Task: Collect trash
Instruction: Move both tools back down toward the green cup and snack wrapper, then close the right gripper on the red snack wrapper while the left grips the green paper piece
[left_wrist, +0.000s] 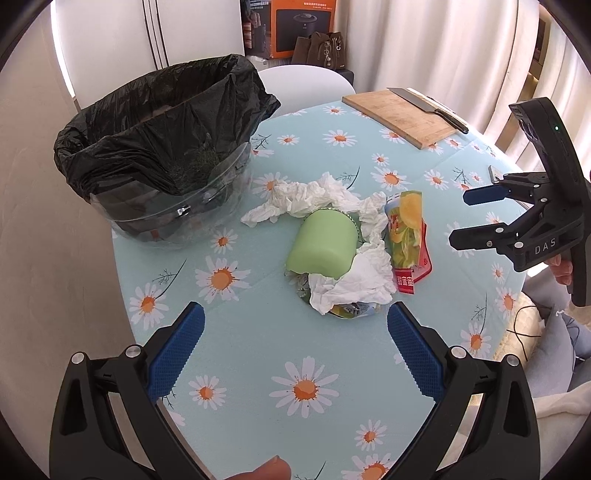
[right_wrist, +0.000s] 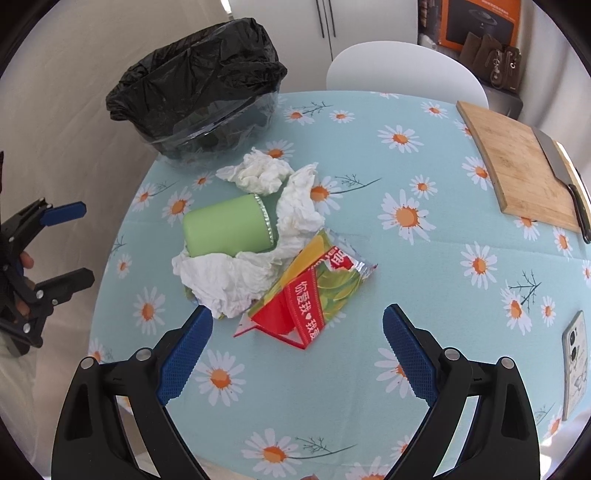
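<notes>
A pile of trash lies mid-table: a green paper cup on its side, crumpled white tissues, and a red-yellow snack wrapper. A clear bin with a black liner stands at the table's far left. My left gripper is open, just short of the pile; it also shows in the right wrist view. My right gripper is open, close above the wrapper's near end; it also shows in the left wrist view.
A wooden cutting board with a cleaver lies at the far right. A phone lies near the right edge. A white chair stands behind the daisy-print table.
</notes>
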